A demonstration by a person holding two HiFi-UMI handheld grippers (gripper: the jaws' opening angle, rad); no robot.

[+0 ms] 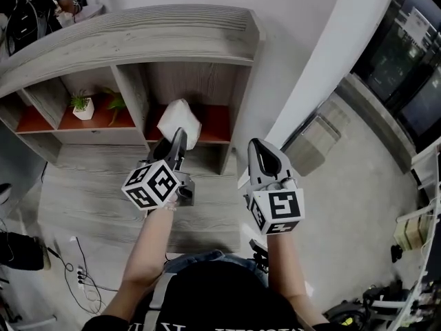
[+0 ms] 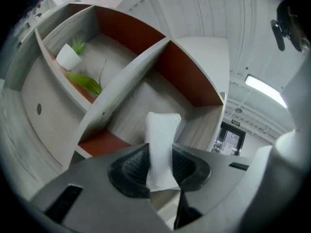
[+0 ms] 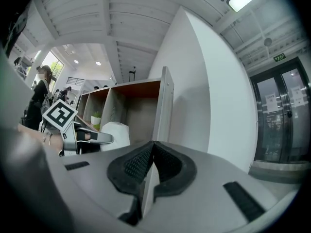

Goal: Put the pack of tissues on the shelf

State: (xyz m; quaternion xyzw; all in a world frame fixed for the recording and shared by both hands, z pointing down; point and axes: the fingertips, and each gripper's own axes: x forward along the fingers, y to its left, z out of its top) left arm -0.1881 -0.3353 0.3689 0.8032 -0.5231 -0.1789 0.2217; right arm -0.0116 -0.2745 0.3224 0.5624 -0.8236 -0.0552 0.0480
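Observation:
My left gripper (image 1: 178, 138) is shut on a white pack of tissues (image 1: 180, 122), held level in front of the right-hand compartment of the grey shelf (image 1: 138, 40). In the left gripper view the pack of tissues (image 2: 160, 149) stands pinched between the dark pads, with the red-backed compartment (image 2: 189, 81) behind it. My right gripper (image 1: 256, 147) hangs to the right, shut with nothing in it; its pads (image 3: 146, 164) meet. The right gripper view shows the left gripper (image 3: 87, 139) with the pack of tissues (image 3: 116, 132) at the shelf (image 3: 163, 106).
A small white potted plant (image 1: 83, 107) and a green leafy sprig (image 1: 116, 105) stand in the middle compartment. A white wall (image 1: 324, 54) rises right of the shelf. Cables and a power strip (image 1: 76, 274) lie on the floor at lower left. A person stands far left in the right gripper view.

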